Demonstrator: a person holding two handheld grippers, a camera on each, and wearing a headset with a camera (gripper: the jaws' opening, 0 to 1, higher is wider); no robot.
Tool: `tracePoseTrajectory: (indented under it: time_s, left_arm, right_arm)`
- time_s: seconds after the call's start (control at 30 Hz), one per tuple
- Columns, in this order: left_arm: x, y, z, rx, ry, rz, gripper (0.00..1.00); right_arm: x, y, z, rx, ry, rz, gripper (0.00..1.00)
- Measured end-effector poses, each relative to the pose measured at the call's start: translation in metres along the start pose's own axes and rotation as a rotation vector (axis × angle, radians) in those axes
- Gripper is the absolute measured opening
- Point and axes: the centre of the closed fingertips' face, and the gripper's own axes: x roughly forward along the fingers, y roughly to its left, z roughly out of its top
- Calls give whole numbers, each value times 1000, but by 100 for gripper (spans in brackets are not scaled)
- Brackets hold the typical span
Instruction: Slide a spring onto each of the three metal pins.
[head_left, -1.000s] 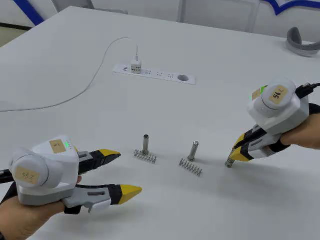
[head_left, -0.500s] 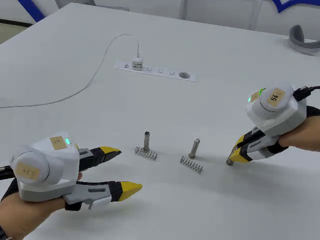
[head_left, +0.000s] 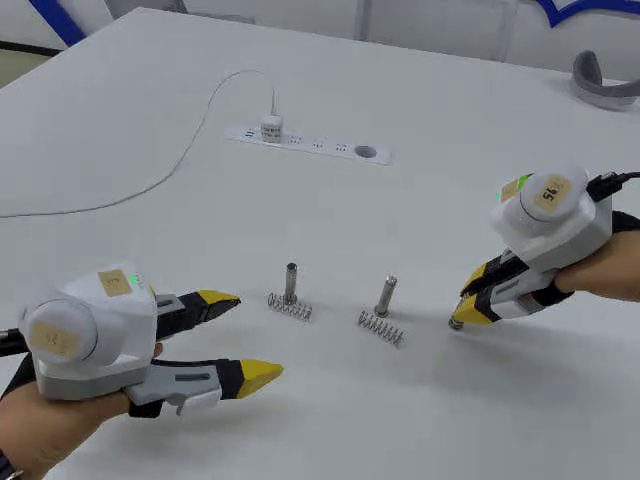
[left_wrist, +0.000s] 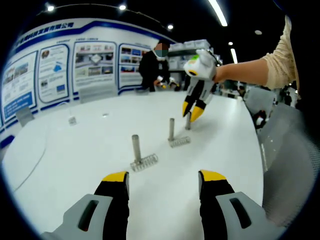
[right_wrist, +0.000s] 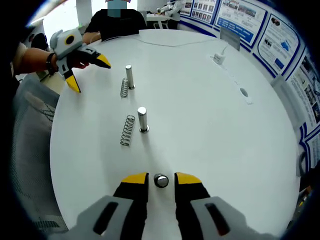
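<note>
White tabletop (head_left: 100, 120) spans the head view. On the far side lies a power strip (head_left: 320, 147) with a white plug (head_left: 270, 127) and a cable (head_left: 190, 150) trailing left. A grey curved object (head_left: 590, 85) sits at the far right edge. The left gripper (head_left: 240, 335) is low left, jaws spread wide, grasping nothing. Two pins stand upright mid-table, the left pin (head_left: 290, 280) and the middle pin (head_left: 386, 295). Each has a spring lying flat at its foot: left spring (head_left: 289, 306), middle spring (head_left: 381, 329). The right gripper (head_left: 463, 312) is at right, jaws clenched on the third pin (head_left: 456, 323).

Left gripper view: own jaws apart, bare table between them. Beyond stand both bare pins with springs alongside, then the right gripper over the third pin. A poster wall (left_wrist: 60, 65) and a person in dark clothes (left_wrist: 150, 65) are behind.

Right gripper view: yellow tips pinch the third pin's round head. The other two pins stand ahead in line, springs beside them, with the open left gripper beyond.
</note>
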Motion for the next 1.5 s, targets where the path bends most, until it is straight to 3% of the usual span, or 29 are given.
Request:
tracePoseTrajectory:
  time_s: [0.47, 0.93, 1.5]
  left_arm:
    - [2, 1, 6, 18, -4, -15, 57]
    - [0, 0, 6, 20, -7, -9, 56]
    - [3, -6, 4, 30, 6, -26, 55]
  right_arm:
    - [-10, 13, 31, -8, -55, -34, 22]
    - [16, 38, 46, -21, -58, 18, 21]
    - [50, 54, 40, 28, -37, 60, 17]
